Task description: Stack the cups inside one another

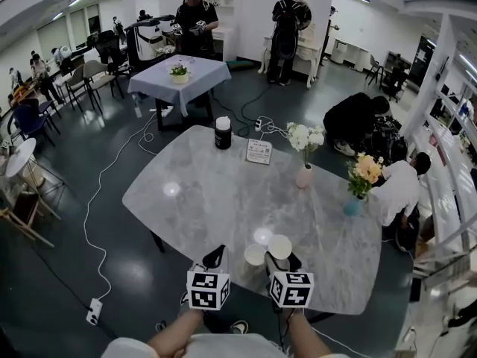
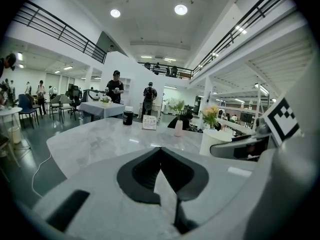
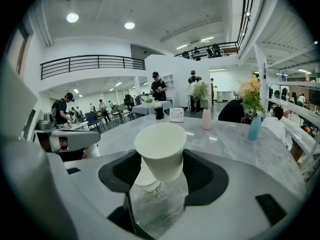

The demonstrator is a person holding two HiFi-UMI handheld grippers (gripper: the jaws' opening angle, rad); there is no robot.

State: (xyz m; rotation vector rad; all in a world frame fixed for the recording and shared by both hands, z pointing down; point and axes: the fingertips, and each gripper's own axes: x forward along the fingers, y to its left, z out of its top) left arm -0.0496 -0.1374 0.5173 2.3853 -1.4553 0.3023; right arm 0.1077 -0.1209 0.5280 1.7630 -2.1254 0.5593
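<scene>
Two white paper cups are at the near edge of the marble table (image 1: pixel 201 192). My right gripper (image 1: pixel 283 259) (image 3: pixel 161 160) is shut on one cup (image 1: pixel 280 245) (image 3: pixel 161 151), which hangs slightly tilted between the dark pads, rim up. The other cup (image 1: pixel 255 254) stands on the table just left of it, between the two grippers; it shows at the left edge of the right gripper view (image 3: pixel 93 151). My left gripper (image 1: pixel 215 256) (image 2: pixel 160 150) is shut with nothing in it, left of that cup. A white cup (image 2: pixel 216 140) shows to its right, beside the right gripper's finger.
On the far half of the table are a black bottle (image 1: pixel 223 133), a small sign card (image 1: pixel 258 151), a pink vase of white flowers (image 1: pixel 304 176) and a blue vase of yellow flowers (image 1: pixel 353 206). People crouch by the table's right side (image 1: pixel 399 189). Cables run across the floor.
</scene>
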